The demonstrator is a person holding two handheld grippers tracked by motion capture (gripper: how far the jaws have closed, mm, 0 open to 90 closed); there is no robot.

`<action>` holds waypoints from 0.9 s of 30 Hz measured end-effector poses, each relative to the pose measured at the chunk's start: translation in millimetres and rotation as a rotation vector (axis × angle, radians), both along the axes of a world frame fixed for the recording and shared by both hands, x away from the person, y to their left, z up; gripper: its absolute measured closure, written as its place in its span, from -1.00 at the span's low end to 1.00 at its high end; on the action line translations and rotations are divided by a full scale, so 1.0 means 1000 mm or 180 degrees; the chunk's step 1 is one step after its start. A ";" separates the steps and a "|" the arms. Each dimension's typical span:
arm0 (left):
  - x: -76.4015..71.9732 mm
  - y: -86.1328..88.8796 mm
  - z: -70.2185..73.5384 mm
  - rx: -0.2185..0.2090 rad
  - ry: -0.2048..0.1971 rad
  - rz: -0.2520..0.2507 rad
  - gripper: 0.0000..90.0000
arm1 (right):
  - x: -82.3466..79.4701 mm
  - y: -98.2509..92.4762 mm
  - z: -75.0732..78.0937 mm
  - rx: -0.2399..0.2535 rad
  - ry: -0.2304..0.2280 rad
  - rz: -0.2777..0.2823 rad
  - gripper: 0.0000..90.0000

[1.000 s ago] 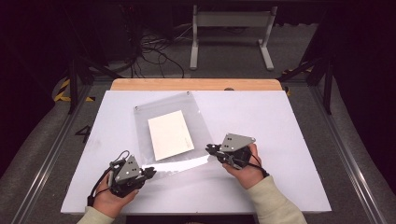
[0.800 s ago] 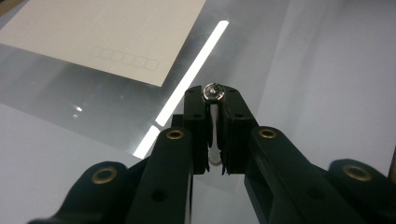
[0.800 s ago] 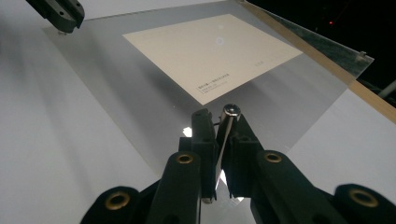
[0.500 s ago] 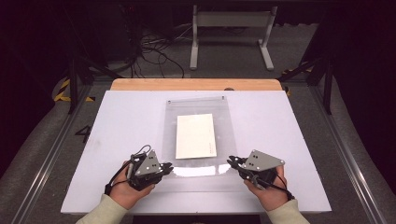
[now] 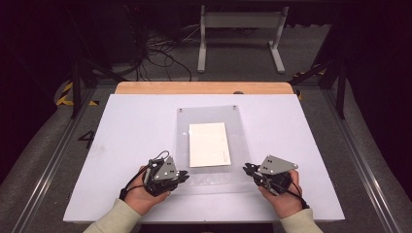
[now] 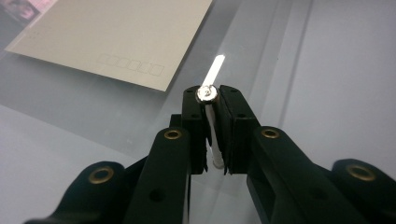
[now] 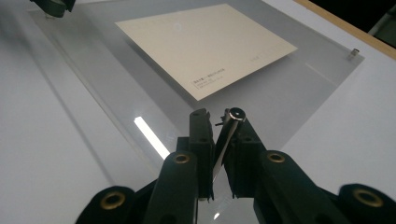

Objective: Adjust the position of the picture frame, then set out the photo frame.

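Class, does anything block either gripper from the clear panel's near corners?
Nothing visible does. The left gripper and right gripper each grip a metal pin at the near corners of the clear panel; the card lies farther back.

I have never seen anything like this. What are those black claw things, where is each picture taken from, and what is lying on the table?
A person holds two hand tools, the left gripper and the right gripper. One camera looks down from above; one rides on each gripper, looking along its black jaws. On the white table lies a clear plastic sheet with a cream card under it. The left jaws pinch a small silver screw at the sheet's near corner; the right jaws clamp a thin silver pin.
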State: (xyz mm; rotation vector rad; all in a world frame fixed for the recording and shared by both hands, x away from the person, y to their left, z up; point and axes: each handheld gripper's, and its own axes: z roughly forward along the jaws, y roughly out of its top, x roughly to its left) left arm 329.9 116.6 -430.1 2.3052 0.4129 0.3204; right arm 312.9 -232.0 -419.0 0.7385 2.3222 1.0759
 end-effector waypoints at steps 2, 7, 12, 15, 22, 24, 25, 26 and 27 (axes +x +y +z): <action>0.007 -0.004 -0.003 0.0012 -0.0011 0.0060 0.83 | 0.005 -0.001 -0.003 -0.0002 0.0014 -0.0045 0.81; 0.013 -0.005 -0.010 0.0032 0.0034 0.0106 0.84 | 0.013 -0.002 -0.010 -0.0004 0.0092 -0.0063 0.82; 0.018 -0.004 -0.021 0.0062 0.0144 0.0115 0.87 | 0.017 0.000 -0.022 -0.0025 0.0253 -0.0049 0.84; 0.018 -0.002 -0.022 0.0031 0.0169 0.0110 0.87 | 0.016 -0.001 -0.022 -0.0011 0.0256 -0.0041 0.81; 0.018 0.015 -0.013 -0.0315 0.0362 0.0210 0.26 | 0.009 -0.008 -0.008 0.0274 0.0125 0.0057 0.42; 0.017 0.025 -0.009 -0.0523 0.0337 0.0315 0.21 | 0.007 -0.012 -0.004 0.0348 0.0107 0.0052 0.37; 0.017 0.025 -0.009 -0.0523 0.0337 0.0315 0.32 | 0.006 -0.014 -0.003 0.0377 0.0100 0.0058 0.33; 0.017 0.034 -0.007 -0.0676 0.0360 0.0341 0.30 | 0.005 -0.017 -0.001 0.0426 0.0110 0.0055 0.31; 0.016 0.035 -0.008 -0.0723 0.0395 0.0343 0.29 | 0.005 -0.018 -0.001 0.0447 0.0104 0.0053 0.31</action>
